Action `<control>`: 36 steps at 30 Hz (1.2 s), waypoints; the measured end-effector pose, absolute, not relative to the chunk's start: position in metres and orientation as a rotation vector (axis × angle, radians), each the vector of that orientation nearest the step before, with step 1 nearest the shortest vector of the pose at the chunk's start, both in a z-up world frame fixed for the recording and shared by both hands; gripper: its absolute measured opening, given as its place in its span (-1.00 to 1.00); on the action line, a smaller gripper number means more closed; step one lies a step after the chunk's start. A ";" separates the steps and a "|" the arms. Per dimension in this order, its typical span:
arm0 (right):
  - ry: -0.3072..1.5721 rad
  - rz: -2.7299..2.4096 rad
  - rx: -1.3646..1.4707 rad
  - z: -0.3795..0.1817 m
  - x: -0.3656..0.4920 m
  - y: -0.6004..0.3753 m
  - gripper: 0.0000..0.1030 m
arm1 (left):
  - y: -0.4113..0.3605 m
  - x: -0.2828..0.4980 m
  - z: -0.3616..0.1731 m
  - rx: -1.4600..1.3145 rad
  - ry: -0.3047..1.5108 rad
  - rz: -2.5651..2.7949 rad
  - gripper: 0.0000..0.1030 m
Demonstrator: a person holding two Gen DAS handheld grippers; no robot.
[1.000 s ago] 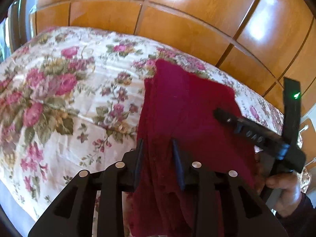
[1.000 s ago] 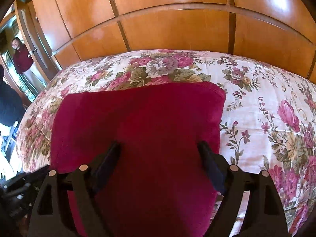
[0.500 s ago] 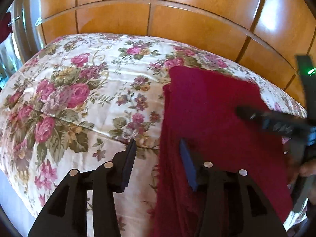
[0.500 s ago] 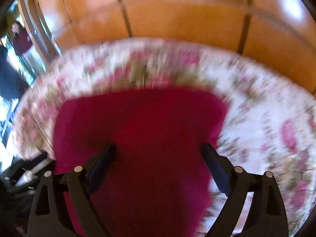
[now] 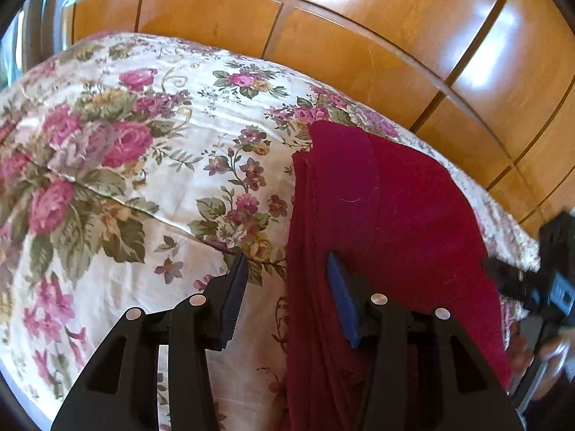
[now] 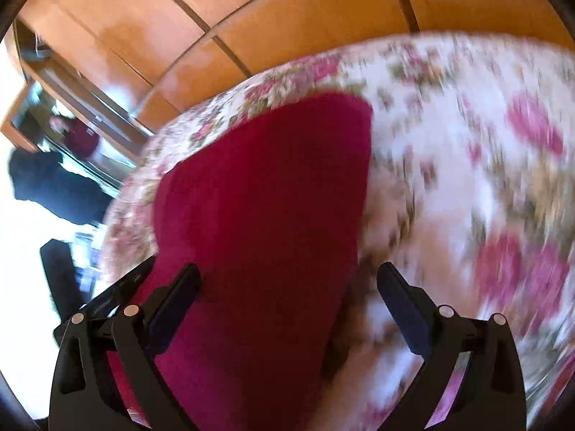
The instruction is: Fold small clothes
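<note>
A dark red folded garment (image 5: pixel 388 222) lies flat on the flowered bedspread (image 5: pixel 125 179). My left gripper (image 5: pixel 285 273) is open and empty, its jaws straddling the garment's left edge. In the right wrist view, which is blurred, the same red garment (image 6: pixel 266 197) fills the middle. My right gripper (image 6: pixel 287 280) is open wide and empty above the garment's near right part. The right gripper and the hand holding it show at the right edge of the left wrist view (image 5: pixel 550 294).
A wooden panelled wardrobe (image 5: pixel 359 36) runs behind the bed. A mirror (image 6: pixel 64 136) at the left of the right wrist view reflects people. The bedspread (image 6: pixel 485 161) stretches on to the right of the garment.
My left gripper has let go of the garment's edge, opened and shifted left. My right gripper stays open and has swung right and tilted, blurring its view.
</note>
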State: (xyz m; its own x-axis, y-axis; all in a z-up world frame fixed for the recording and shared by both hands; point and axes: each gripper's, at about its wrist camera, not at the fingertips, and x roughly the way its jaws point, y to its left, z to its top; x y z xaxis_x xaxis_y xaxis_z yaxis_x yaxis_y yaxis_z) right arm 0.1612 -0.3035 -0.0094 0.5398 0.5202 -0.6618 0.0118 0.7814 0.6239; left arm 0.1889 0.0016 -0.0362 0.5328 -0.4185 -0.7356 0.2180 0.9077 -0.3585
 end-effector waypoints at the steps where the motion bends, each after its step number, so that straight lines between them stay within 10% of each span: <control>1: 0.956 0.348 0.662 -0.014 0.157 -0.305 0.91 | 0.002 0.189 -0.036 -0.240 0.935 -0.387 -0.11; 17: 0.976 0.460 0.733 -0.024 0.168 -0.284 0.59 | 0.001 0.181 -0.034 -0.259 0.899 -0.412 -0.15; 25: 0.971 0.456 0.685 -0.020 0.162 -0.282 0.15 | -0.015 0.173 -0.026 -0.177 0.847 -0.488 -0.87; 36: 0.934 0.444 0.649 -0.004 0.148 -0.281 -0.12 | -0.024 0.165 -0.019 -0.115 0.812 -0.488 -0.89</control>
